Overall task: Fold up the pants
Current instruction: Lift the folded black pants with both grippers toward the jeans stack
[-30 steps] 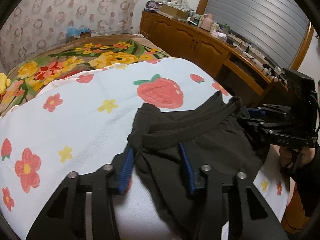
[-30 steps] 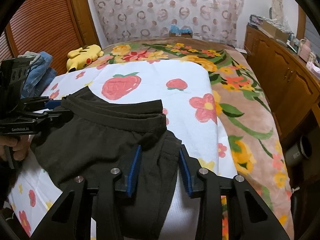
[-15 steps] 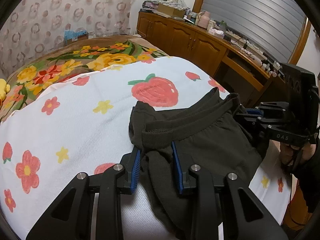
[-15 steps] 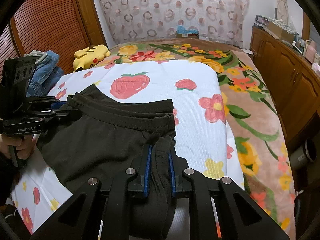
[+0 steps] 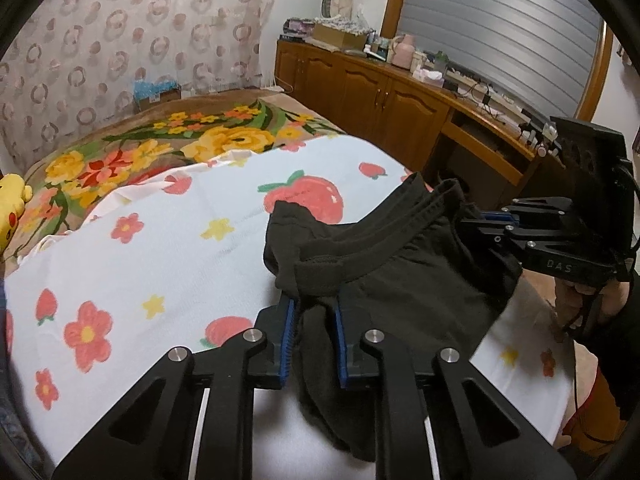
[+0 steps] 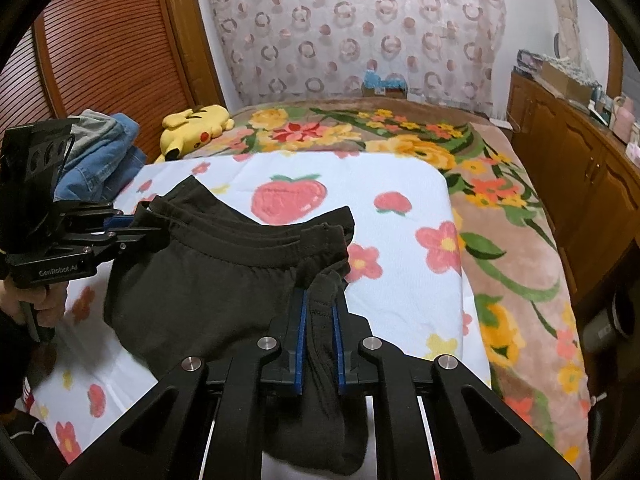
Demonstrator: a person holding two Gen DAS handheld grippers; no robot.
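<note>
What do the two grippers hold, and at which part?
Both jaws are closing on the black pants: left gripper and right gripper pinch opposite waistband ends.

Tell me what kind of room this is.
Most likely a home bedroom: a bed under a floral blanket, a yellow plush toy by the wall, and a cluttered wooden sideboard along one side.

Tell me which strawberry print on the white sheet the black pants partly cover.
The large strawberry at the sheet's middle: the black pants' waistband corner overlaps its lower edge. The small strawberry beyond it lies fully uncovered.
</note>
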